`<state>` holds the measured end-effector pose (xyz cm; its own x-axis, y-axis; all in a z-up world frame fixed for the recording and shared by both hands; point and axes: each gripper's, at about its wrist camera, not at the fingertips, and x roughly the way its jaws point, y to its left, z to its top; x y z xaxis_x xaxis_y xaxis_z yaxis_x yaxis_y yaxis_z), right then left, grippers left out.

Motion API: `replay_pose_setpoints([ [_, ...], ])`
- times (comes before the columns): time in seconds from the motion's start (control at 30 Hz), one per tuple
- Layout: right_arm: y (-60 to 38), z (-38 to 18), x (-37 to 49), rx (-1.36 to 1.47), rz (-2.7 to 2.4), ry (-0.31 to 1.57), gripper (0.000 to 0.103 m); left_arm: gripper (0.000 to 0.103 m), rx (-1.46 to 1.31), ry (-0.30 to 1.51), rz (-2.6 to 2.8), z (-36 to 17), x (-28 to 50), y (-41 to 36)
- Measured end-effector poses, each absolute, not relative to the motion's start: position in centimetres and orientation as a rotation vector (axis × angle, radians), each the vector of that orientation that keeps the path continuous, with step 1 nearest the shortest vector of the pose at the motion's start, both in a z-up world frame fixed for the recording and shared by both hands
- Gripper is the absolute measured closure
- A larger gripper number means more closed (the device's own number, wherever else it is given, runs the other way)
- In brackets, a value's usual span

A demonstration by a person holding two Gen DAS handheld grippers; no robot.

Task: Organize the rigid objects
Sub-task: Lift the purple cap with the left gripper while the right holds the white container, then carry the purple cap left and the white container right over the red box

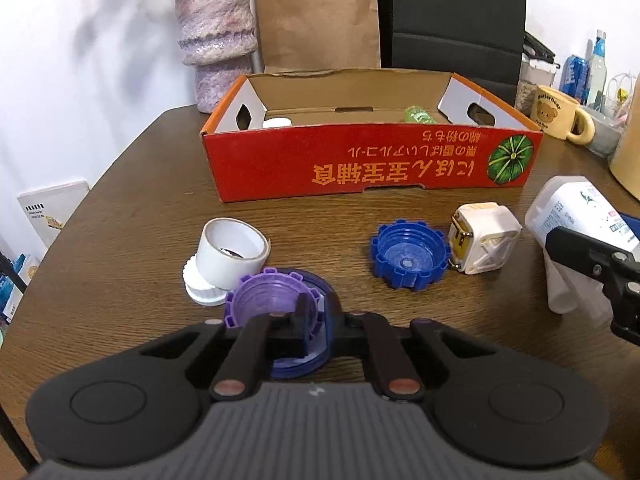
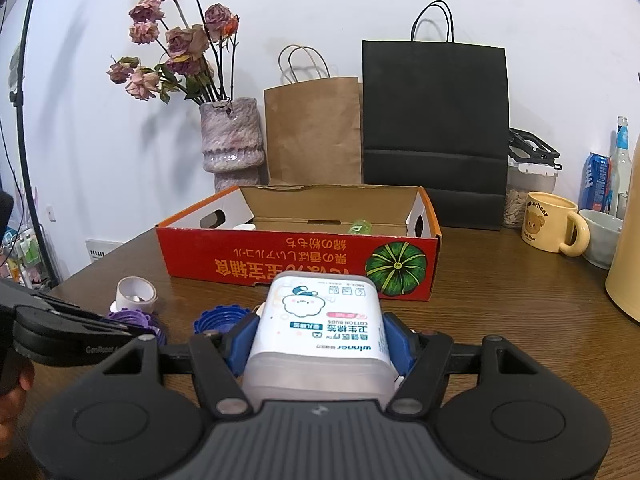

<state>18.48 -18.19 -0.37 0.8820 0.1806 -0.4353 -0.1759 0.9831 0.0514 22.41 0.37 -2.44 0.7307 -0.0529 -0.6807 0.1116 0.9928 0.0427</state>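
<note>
My left gripper (image 1: 314,322) is shut on the rim of a purple ridged cap (image 1: 266,300), low over the table. A white tape roll (image 1: 232,252) leans on a white cap (image 1: 202,286) just left of it. A blue ridged cap (image 1: 408,254) and a white plug adapter (image 1: 482,238) lie to the right. My right gripper (image 2: 320,338) is shut on a white cotton buds box (image 2: 320,330), held above the table; the box also shows in the left wrist view (image 1: 580,210). The red cardboard box (image 1: 372,164) stands behind, open, with a white lid (image 1: 276,123) and a green item (image 1: 418,114) inside.
A purple vase (image 2: 232,144) with dried roses, a brown paper bag (image 2: 314,128) and a black bag (image 2: 436,120) stand behind the box. A yellow bear mug (image 2: 548,228), a bowl, bottles and a cream jug (image 2: 626,272) crowd the right side.
</note>
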Motion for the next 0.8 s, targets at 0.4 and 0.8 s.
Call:
replay_pose_setpoints([
  [0.4,-18.2,-0.3,18.4,0.01,0.19,0.447,0.038,0.096,0.068,0.652,-0.079,-0.2,20.5,0.5],
  [0.8,-17.8,0.8,18.3,0.002,0.197,0.424,0.038,0.096,0.035,0.579,-0.081,2.3,19.9,-0.2],
])
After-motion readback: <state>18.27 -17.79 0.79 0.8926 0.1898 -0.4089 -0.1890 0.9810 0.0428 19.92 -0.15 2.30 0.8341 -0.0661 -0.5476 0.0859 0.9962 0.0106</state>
